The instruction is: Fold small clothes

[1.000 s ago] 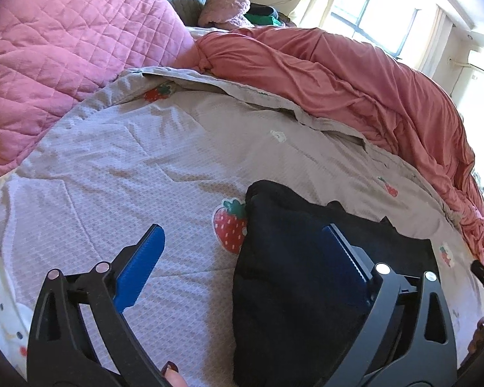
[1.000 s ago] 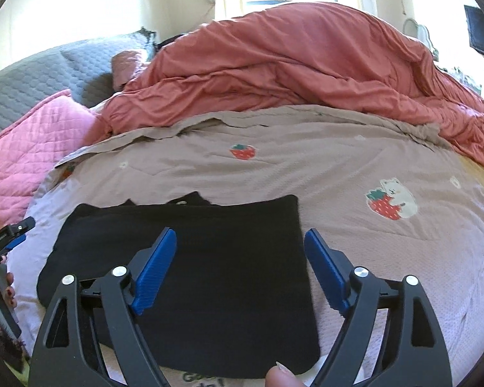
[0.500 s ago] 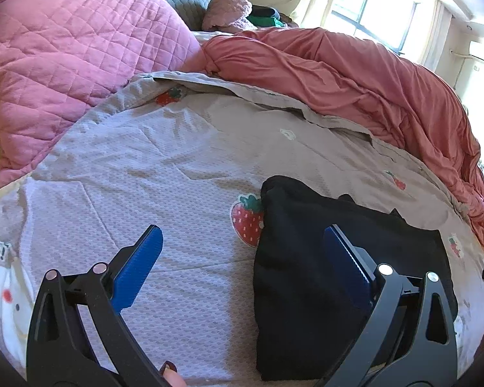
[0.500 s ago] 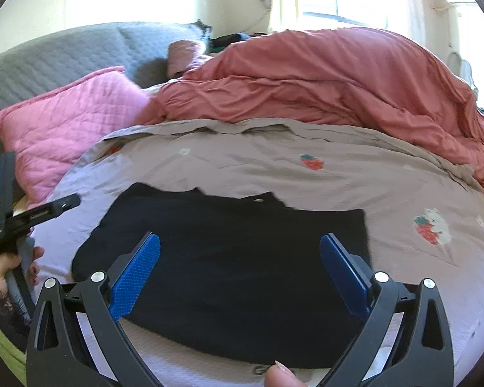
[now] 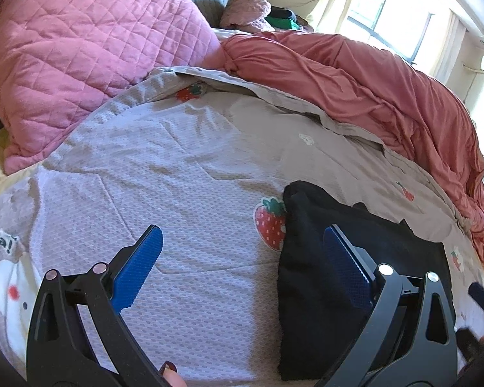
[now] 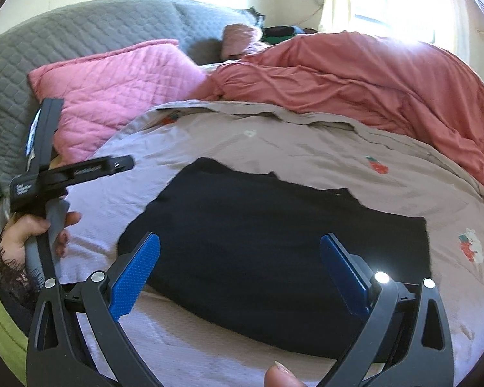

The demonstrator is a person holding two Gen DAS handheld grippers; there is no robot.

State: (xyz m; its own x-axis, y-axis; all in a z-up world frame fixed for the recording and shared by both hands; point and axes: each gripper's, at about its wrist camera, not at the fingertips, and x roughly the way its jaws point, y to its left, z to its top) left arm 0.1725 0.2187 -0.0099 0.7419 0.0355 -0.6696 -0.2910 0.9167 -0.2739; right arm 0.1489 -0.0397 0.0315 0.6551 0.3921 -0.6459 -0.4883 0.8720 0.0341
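A folded black garment (image 6: 267,245) lies flat on the grey strawberry-print bedsheet (image 6: 306,148). In the left wrist view the black garment (image 5: 316,290) is at the lower right. My left gripper (image 5: 242,245) is open and empty above the sheet, its right finger over the garment's left edge. My right gripper (image 6: 240,254) is open and empty, hovering over the garment's near half. The left gripper also shows in the right wrist view (image 6: 80,167), held by a hand at the far left.
A pink quilted pillow (image 5: 80,64) lies at the left. A bunched salmon duvet (image 5: 371,90) runs along the back and right. A grey quilted headboard (image 6: 64,42) stands behind. The bedsheet (image 5: 177,167) stretches left of the garment.
Both grippers have drawn back and swung left, staying open. The garment lies where it was and now sits farther right in the left view.
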